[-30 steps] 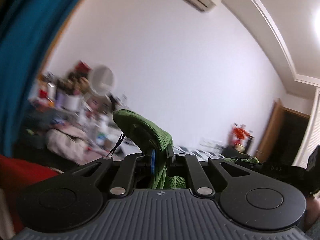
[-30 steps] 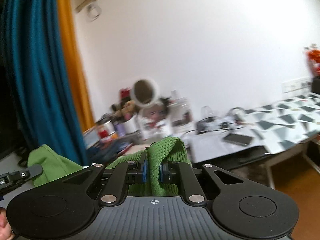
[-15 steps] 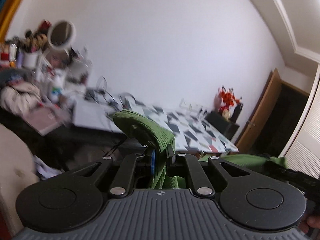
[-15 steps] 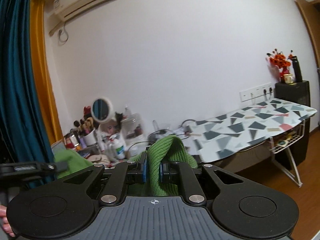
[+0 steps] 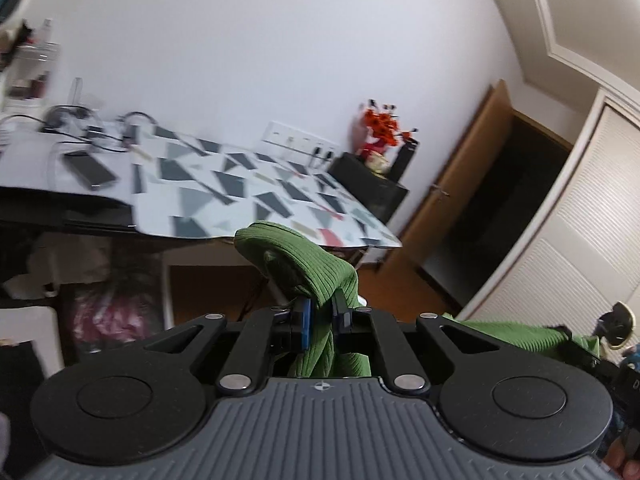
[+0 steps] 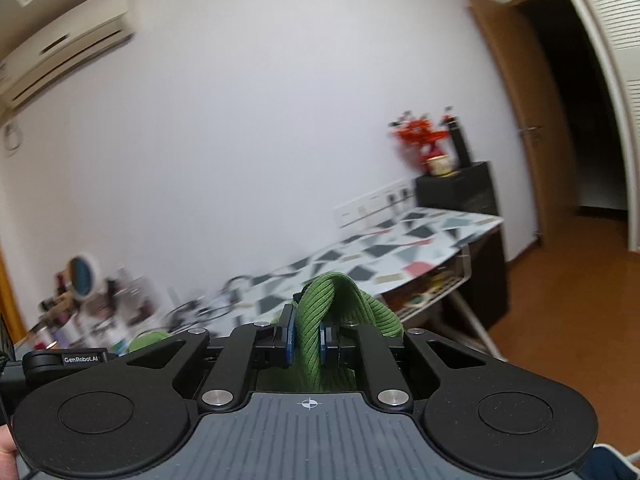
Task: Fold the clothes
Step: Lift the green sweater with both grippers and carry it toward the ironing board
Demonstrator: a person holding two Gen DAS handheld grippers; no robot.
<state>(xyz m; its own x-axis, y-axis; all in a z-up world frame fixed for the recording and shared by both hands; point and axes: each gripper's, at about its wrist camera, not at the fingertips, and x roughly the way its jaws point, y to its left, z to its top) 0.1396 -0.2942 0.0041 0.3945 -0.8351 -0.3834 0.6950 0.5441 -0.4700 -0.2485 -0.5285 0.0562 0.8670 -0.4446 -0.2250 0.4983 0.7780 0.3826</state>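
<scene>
**— Where's the garment sitting relative to your tongs?**

— From my seat, the green ribbed garment (image 5: 316, 268) is bunched right between the pads of the left gripper (image 5: 320, 314), a fold humping up over and ahead of the fingertips. The rest trails off to the right edge of that view, toward the other tool. In the right wrist view the same cloth (image 6: 332, 300) loops up out of the right gripper (image 6: 308, 334) and drapes to its right.

**— And the jaws?**

— Both pairs are nearly together, each clamped on a fold of the green cloth, with only the fabric's thickness between the blue pads (image 6: 289, 340).

**— Is the cloth resting on anything?**

— I can't tell what's below it; near the tongs it's held up in the air. Ahead of both cameras stands the table with the patterned cover (image 5: 248, 200) (grey and red shards on white), well apart from the garment, against a white wall (image 6: 260, 140). The background is blurred.
</scene>
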